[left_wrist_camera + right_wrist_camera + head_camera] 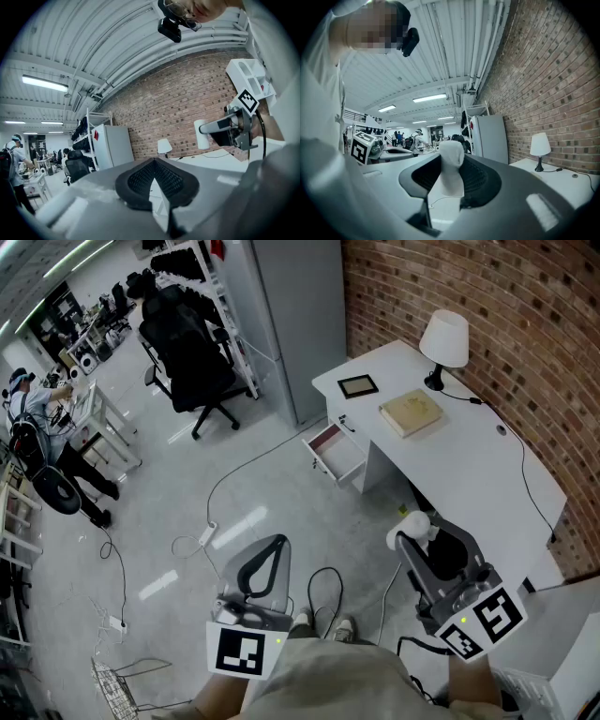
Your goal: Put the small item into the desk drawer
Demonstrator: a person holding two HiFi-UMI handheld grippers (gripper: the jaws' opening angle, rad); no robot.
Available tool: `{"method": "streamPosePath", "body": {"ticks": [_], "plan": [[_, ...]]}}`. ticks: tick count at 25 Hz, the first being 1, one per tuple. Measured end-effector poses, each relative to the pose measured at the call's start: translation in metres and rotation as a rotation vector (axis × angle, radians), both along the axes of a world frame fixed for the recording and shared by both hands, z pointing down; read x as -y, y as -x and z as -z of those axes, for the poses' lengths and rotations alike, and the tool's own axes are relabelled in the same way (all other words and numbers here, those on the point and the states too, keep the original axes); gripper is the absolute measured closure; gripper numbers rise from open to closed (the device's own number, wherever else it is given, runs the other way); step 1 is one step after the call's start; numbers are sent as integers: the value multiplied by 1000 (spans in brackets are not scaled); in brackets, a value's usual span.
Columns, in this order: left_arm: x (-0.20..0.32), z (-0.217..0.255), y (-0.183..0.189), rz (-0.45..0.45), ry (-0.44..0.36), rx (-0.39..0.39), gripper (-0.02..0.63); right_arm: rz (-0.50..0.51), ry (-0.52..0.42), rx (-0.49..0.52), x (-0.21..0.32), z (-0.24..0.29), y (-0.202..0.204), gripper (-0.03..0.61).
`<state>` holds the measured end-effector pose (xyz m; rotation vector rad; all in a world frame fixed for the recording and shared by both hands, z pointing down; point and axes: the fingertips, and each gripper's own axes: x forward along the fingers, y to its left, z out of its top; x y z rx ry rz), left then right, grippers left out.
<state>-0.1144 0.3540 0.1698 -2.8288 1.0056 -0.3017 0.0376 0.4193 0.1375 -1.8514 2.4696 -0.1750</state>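
Observation:
The small item (413, 524) is a white, soft-looking piece, and my right gripper (410, 532) is shut on it at the lower right of the head view. In the right gripper view the item (451, 168) stands up between the black pads (480, 180). The white desk (450, 465) runs along the brick wall, and its drawer (330, 465) stands pulled out at the desk's near-left end, well ahead of both grippers. My left gripper (272, 549) hangs at the lower left with its tips together and nothing in it. The left gripper view shows its pads (136, 180) meeting at the tip.
On the desk stand a white lamp (444, 338), a tan book (411, 412) and a dark tablet (358, 385). A grey cabinet (291, 315) and a black office chair (192, 352) lie beyond the drawer. A cable and a power strip (207, 535) cross the floor. A person (47, 418) stands far left.

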Motion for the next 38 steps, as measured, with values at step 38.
{"method": "streamPosePath", "body": {"ticks": [38], "plan": [[126,-37,-16,-13,36,-41,611,20,107,14,135,-62,-1,449]]}}
